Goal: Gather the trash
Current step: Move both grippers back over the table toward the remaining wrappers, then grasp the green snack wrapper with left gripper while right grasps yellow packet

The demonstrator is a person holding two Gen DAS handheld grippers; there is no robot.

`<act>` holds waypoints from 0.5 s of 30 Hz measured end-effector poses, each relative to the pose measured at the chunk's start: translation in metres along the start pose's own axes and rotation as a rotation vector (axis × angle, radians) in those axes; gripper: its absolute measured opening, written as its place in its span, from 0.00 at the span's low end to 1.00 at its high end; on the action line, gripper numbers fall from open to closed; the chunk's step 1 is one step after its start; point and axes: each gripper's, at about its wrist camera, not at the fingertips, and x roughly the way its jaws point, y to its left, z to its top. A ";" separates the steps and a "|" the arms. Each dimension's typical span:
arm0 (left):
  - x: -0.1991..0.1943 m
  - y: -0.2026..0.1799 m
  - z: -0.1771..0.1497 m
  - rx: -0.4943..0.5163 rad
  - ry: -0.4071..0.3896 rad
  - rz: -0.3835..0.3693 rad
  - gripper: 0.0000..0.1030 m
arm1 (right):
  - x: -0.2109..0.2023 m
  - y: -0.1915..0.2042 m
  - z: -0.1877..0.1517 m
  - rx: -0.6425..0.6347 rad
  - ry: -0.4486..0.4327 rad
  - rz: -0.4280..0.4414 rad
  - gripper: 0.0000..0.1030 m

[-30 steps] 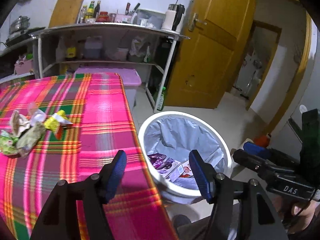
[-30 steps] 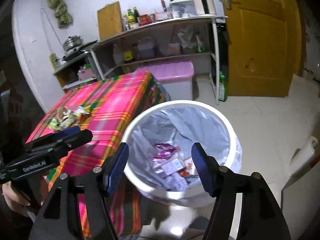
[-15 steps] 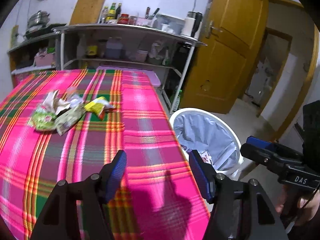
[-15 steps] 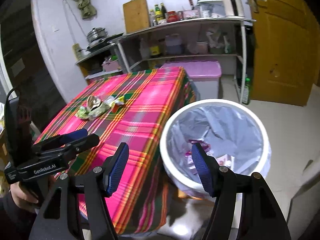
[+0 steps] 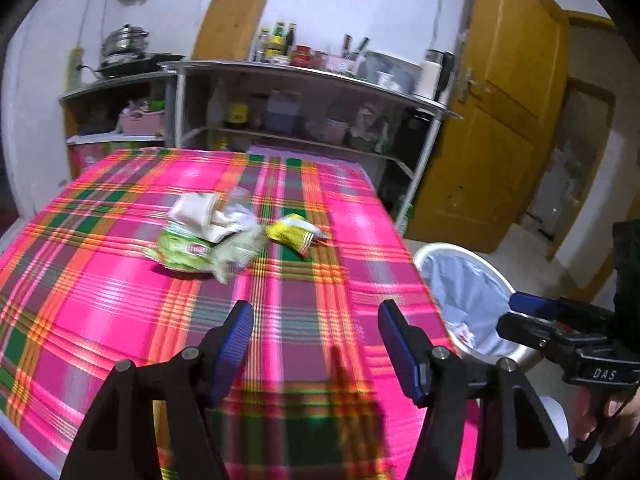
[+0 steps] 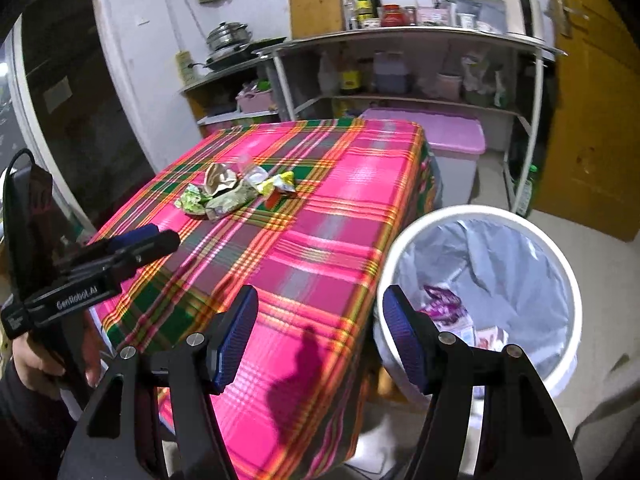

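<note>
A pile of trash lies on the pink plaid table [image 5: 120, 300]: a green wrapper [image 5: 182, 246], crumpled white paper [image 5: 204, 216] and a yellow wrapper [image 5: 294, 234]. The pile also shows in the right wrist view [image 6: 228, 194]. A white bin with a grey liner [image 6: 480, 264] stands on the floor at the table's right edge and holds several wrappers. My left gripper [image 5: 316, 340] is open and empty above the table's near part. My right gripper [image 6: 320, 332] is open and empty over the table corner beside the bin.
A metal shelf rack [image 5: 304, 80] with bottles and containers stands behind the table. A pink-lidded storage box [image 6: 440, 136] sits under it. A yellow wooden door [image 5: 500, 120] is at the right. The bin also shows in the left wrist view [image 5: 468, 280].
Both grippers have swung left from over the bin toward the table. The trash pile is now nearer the middle of both views. Both stay open.
</note>
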 end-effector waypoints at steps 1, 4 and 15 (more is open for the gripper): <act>0.000 0.007 0.003 -0.009 -0.004 0.014 0.62 | 0.004 0.003 0.004 -0.012 0.001 0.002 0.64; 0.000 0.029 0.012 -0.040 -0.013 0.049 0.62 | 0.012 0.012 0.013 -0.045 0.002 0.008 0.64; 0.030 0.093 0.035 -0.103 0.012 0.135 0.63 | 0.055 0.035 0.054 -0.122 0.013 0.032 0.63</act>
